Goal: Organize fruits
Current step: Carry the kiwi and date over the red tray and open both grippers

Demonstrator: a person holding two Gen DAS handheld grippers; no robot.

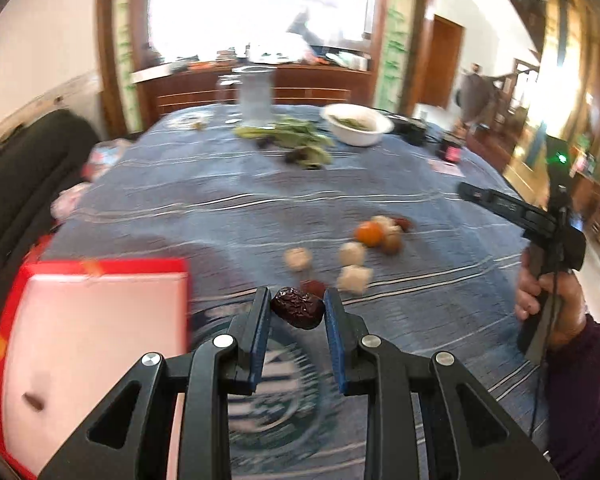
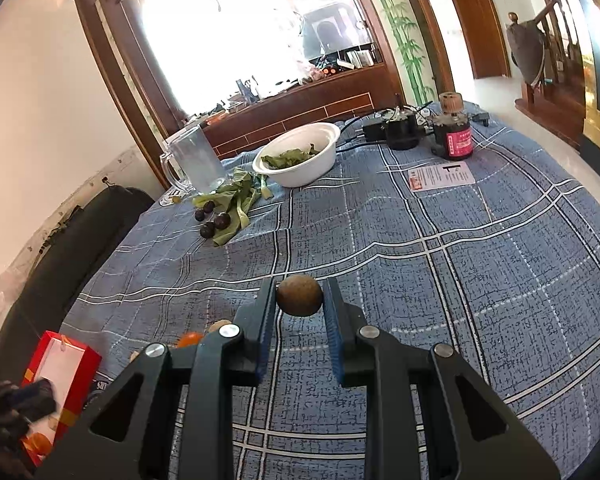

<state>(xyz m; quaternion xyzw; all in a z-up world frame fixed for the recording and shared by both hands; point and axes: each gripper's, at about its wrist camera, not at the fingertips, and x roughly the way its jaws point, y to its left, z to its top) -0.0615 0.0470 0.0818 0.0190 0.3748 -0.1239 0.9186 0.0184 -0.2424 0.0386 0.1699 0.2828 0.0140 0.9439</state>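
Now we hold a wrinkled red date (image 1: 298,313) in the left gripper (image 1: 297,312), a round brown fruit (image 2: 299,295) in the right gripper (image 2: 299,296); we should squeeze gently and release low inside the red box (image 1: 100,270).

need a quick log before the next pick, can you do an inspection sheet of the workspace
surface: table under a blue plaid cloth
job's things: red box; loose fruit pile on the cloth; plums
clutter: white bowl with greens, glass jug, leaves, card, red jar
grippers: left tool shut on a date; right tool shut on a brown fruit
cables: black leads by the far devices
surroundings: window, wooden doors, stairs
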